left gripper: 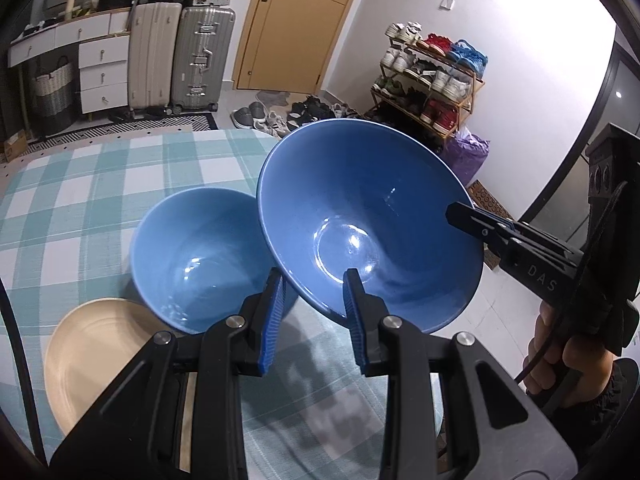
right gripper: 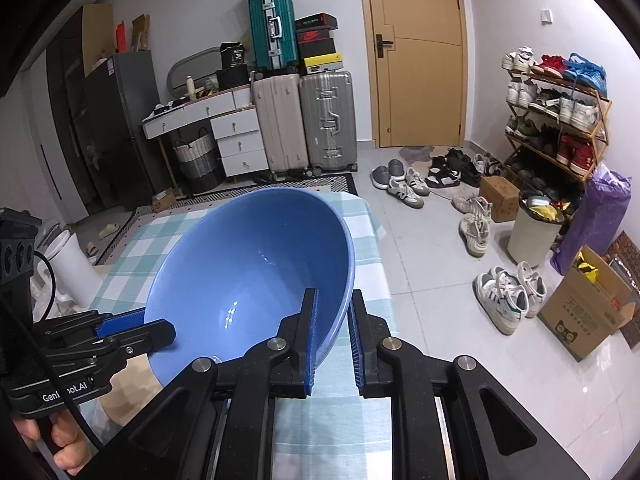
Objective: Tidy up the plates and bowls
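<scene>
A large blue bowl [left gripper: 360,216] hangs tilted above the checked tablecloth [left gripper: 80,184], held at two places on its rim. My left gripper [left gripper: 314,280] is shut on the near rim, one pad inside the bowl and one outside. My right gripper [left gripper: 460,216] clamps the right rim. In the right wrist view the right gripper [right gripper: 333,294] pinches the edge of the bowl [right gripper: 248,272], and the left gripper [right gripper: 156,326] bites its far side. A smaller, paler blue bowl [left gripper: 192,256] stands on the cloth just left of the raised one. A beige plate [left gripper: 92,352] lies in front of it.
The table's right edge [right gripper: 380,280] drops to a tiled floor with loose shoes [right gripper: 404,188], a white bin [right gripper: 532,236] and a cardboard box [right gripper: 584,312]. A shoe rack [right gripper: 560,120] lines the right wall. Suitcases [right gripper: 304,120] and a door [right gripper: 416,52] stand beyond the table.
</scene>
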`<act>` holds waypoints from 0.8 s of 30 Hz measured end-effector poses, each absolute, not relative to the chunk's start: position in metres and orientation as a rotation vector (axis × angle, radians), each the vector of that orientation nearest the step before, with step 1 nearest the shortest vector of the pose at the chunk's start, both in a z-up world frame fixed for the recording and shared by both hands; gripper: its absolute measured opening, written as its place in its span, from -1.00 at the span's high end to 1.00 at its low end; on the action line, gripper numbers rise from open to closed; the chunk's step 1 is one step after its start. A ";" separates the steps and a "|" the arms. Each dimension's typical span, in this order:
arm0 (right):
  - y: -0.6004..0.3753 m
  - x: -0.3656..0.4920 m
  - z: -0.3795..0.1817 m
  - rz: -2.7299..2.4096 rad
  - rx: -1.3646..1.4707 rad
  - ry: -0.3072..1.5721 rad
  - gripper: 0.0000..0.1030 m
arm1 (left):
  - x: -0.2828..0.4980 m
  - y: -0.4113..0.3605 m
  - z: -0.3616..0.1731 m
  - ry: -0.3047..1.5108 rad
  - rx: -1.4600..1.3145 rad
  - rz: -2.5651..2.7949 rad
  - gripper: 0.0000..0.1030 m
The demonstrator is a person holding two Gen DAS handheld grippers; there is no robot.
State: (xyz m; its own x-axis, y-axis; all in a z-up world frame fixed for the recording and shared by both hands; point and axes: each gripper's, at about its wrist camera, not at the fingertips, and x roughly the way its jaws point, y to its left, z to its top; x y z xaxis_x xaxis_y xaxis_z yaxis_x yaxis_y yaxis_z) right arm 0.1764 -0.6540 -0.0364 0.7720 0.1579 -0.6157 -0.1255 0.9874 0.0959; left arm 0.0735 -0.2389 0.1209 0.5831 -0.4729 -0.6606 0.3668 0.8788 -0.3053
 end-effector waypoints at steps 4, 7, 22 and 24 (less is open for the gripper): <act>-0.643 0.181 -0.036 0.173 0.052 0.668 0.71 | 0.075 -0.223 0.125 0.805 -0.155 -0.473 0.49; -0.634 0.187 -0.037 0.189 0.054 0.672 0.71 | 0.077 -0.212 0.126 0.802 -0.161 -0.457 0.49; -0.599 0.218 -0.054 0.247 0.046 0.696 0.70 | 0.099 -0.182 0.117 0.816 -0.173 -0.392 0.49; -0.597 0.222 -0.057 0.252 0.046 0.700 0.70 | 0.102 -0.178 0.114 0.821 -0.175 -0.384 0.49</act>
State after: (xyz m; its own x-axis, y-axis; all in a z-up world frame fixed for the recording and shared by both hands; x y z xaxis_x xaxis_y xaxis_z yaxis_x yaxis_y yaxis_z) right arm 0.2220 -0.5971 -0.0572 0.7357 0.2444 -0.6317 -0.2140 0.9687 0.1257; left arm 0.1023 -0.1782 0.1139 0.6178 -0.3987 -0.6778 0.2646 0.9171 -0.2983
